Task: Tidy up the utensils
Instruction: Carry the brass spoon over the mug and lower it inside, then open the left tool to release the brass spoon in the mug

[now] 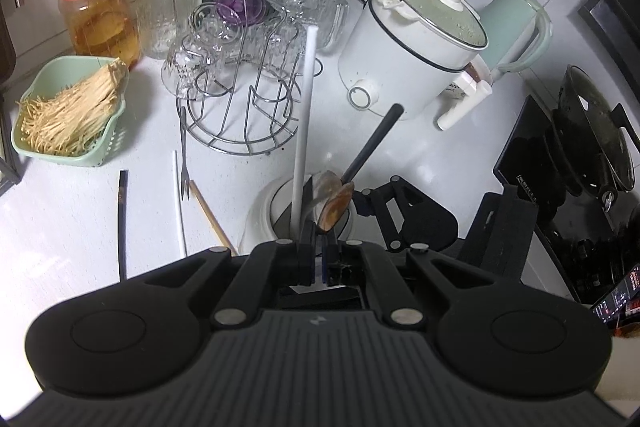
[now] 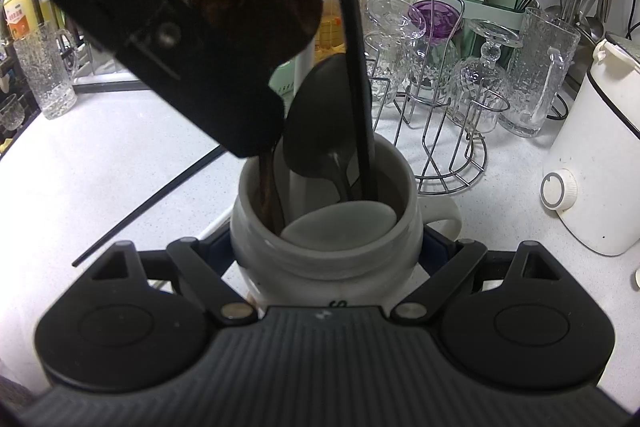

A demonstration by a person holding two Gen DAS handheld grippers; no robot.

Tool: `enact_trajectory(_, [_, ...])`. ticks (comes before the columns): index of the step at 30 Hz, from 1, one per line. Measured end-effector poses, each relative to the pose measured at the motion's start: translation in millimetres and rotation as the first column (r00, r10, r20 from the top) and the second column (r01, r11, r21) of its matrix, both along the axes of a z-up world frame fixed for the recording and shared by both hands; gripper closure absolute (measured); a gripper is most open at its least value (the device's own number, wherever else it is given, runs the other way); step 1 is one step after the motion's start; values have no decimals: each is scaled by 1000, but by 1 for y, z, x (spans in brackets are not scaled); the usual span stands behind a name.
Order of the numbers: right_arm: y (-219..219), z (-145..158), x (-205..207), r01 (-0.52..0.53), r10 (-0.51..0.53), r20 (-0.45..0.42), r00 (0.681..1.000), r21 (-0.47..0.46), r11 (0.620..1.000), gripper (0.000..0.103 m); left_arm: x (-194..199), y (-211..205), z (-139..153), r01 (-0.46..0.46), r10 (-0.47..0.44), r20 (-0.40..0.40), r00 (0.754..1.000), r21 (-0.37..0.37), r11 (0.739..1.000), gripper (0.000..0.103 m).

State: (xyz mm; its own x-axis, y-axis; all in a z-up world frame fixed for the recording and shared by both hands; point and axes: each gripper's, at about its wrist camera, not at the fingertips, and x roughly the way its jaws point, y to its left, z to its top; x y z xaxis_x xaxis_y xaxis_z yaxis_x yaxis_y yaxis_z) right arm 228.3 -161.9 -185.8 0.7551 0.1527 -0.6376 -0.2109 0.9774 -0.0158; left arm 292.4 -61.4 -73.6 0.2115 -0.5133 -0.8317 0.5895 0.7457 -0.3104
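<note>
Two grippers share this step. Our left gripper (image 1: 318,247) is clamped on the wooden spoon (image 2: 260,7), whose handle is already inside the white mug (image 2: 326,227). Our right gripper (image 2: 326,255) grips the mug's sides. We lower the handle straight, clear of the black spoon (image 2: 320,123), then release. Loose chopsticks (image 1: 122,223) remain on the counter (image 1: 60,227).

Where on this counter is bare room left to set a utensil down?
Bare counter lies between the green basket and the loose black chopstick, and again between mug and white cooker. The glass rack area is crowded.
</note>
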Motion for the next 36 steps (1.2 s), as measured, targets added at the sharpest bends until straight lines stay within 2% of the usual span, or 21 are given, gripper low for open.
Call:
enact_trajectory(7, [0,1,0,-1,1,-1,1000,0,1000,11,-3,3,6,11,-11,27,1000,-1,1000,98])
enact_trajectory(9, [0,1,0,-1,1,-2,1000,0,1000,11,-4,4,8,6,-6,31,999,-1,1000,90])
enact_trajectory(11, [0,1,0,-1,1,-1,1000,0,1000,11,-6,6,12,-1,2,38,999,-14,1000,78])
enact_trajectory(14, [0,0,0,-1,1,0,1000,1,1000,11,-11,7,20,4,-2,61,998,-28,1000,69])
enact_trajectory(21, [-1,0,-1,0,0,2,1000,4,1000,11,-24,9,44,-20,27,135,990,-57,998,69])
enact_trajectory(26, [-1,-1,-1,1,-1,3,1000,8,1000,11,-35,16,63,-63,82,200,976,-97,993,69])
enact_trajectory(31, [-1,-1,-2,5,-6,5,1000,11,1000,11,-46,39,70,-154,184,216,959,-145,977,69])
enact_trajectory(36, [-1,0,-1,4,-5,7,1000,10,1000,11,-59,69,60,-261,286,208,935,-139,955,69])
